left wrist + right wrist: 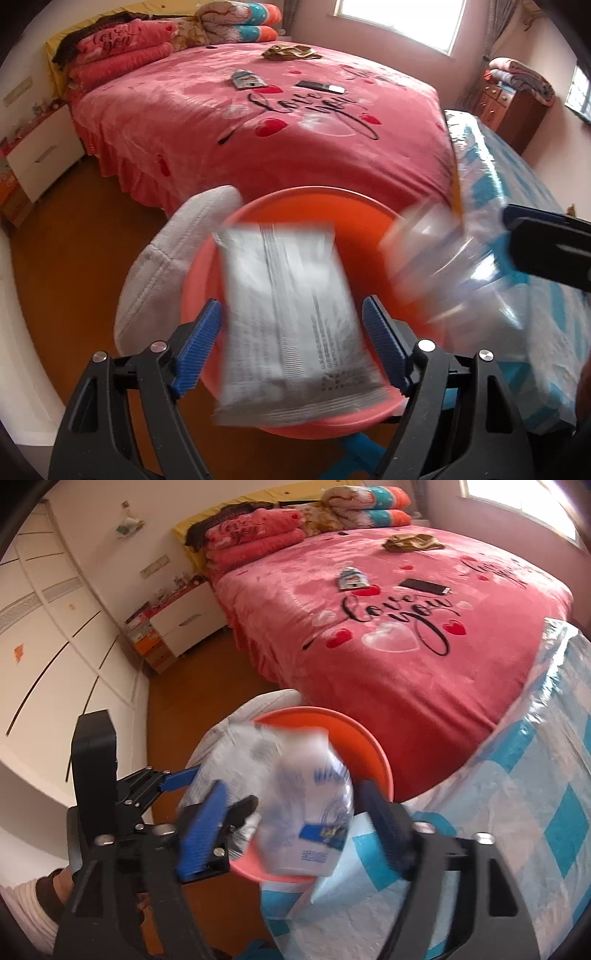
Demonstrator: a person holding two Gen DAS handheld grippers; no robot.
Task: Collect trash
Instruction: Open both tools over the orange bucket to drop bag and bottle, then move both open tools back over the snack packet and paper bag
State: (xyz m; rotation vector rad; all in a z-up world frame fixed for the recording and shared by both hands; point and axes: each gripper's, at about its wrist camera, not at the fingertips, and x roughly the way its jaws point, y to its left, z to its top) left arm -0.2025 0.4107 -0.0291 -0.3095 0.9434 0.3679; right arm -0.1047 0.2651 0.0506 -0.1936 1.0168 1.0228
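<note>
An orange basin [354,206] sits below both grippers, near the bed's foot; it also shows in the right wrist view [354,734]. A silver foil wrapper [291,317], blurred, lies between the fingers of my open left gripper [291,347] over the basin, not touching either pad. A clear plastic bottle [306,812] with a blue-white label, blurred, is between the fingers of my open right gripper [295,819]. The bottle shows at the right in the left wrist view [454,273]. More trash lies on the pink bed: a small packet [246,79], a dark flat wrapper [318,87], a crumpled brown wrapper [290,51].
A white cushion [166,266] lies under the basin's left side. A blue-checked quilt in plastic [517,221] is at the right. Folded blankets [122,48] stack at the bed's head. A white nightstand [40,155] stands left, on a brown floor [74,240].
</note>
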